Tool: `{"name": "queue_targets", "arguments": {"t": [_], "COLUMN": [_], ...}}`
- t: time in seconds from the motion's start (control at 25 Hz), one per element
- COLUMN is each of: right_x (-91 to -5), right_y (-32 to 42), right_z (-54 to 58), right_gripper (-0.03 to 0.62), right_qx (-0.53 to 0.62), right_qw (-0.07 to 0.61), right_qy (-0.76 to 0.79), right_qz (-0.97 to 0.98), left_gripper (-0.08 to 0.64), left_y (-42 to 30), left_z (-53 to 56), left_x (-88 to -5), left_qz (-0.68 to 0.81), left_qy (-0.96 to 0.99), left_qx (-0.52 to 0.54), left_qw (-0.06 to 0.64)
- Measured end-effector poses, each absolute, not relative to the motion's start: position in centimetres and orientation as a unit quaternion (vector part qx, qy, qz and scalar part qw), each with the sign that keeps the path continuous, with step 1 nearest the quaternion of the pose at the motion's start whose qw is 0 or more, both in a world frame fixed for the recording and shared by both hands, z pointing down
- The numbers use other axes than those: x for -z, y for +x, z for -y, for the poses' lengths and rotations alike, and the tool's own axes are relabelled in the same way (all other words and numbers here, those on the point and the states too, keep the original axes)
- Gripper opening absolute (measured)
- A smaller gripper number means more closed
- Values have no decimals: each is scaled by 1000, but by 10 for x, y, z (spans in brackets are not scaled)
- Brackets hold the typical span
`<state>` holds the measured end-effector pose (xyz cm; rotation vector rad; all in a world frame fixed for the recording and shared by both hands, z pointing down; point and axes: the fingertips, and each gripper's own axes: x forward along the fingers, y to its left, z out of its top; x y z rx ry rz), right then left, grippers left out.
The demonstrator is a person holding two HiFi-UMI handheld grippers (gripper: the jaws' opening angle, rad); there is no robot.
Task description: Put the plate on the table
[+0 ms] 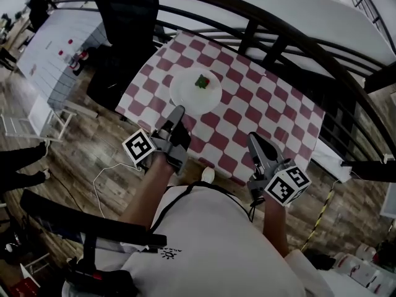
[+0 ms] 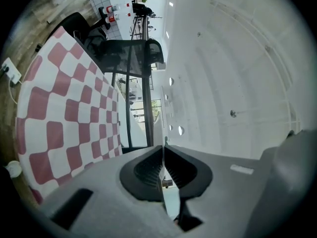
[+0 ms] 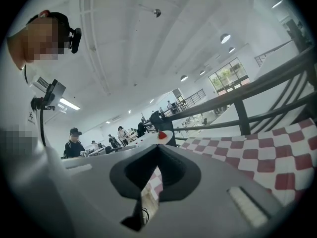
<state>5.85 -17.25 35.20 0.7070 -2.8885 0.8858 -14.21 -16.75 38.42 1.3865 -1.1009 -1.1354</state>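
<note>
A white plate point(image 1: 195, 91) with a small green and red piece of food rests on the red-and-white checked table point(image 1: 260, 113), toward its far left part. My left gripper point(image 1: 179, 112) is shut and empty, its tip just short of the plate's near rim. To the right, my right gripper point(image 1: 252, 137) is shut and empty over the table's near edge. In the left gripper view the shut gripper point(image 2: 164, 144) points past the checked cloth point(image 2: 64, 113). In the right gripper view the plate's edge point(image 3: 164, 136) shows just beyond the shut gripper point(image 3: 159, 146).
A black office chair point(image 1: 124, 23) stands at the table's far left corner. A dark curved railing point(image 1: 291, 36) runs behind and to the right of the table. A white cable point(image 1: 105, 172) lies on the wooden floor at the left. Several people point(image 3: 74, 143) stand far off.
</note>
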Motion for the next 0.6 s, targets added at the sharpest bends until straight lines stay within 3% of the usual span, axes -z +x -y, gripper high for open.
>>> {"name": "queue_targets", "arguments": {"t": [0.6], "right_x": [-372], "right_y": [94], "right_z": [233], "right_gripper": [8], "right_qx": [-301], "right_qw": [24], "right_qy": [218], "right_qz": [928], "left_gripper": [20], "left_y": [-113], "left_z": [222], "left_x": [-396], "left_qz": [474], "left_qy": [562], "left_qx": [464], "left_qw": [494]}}
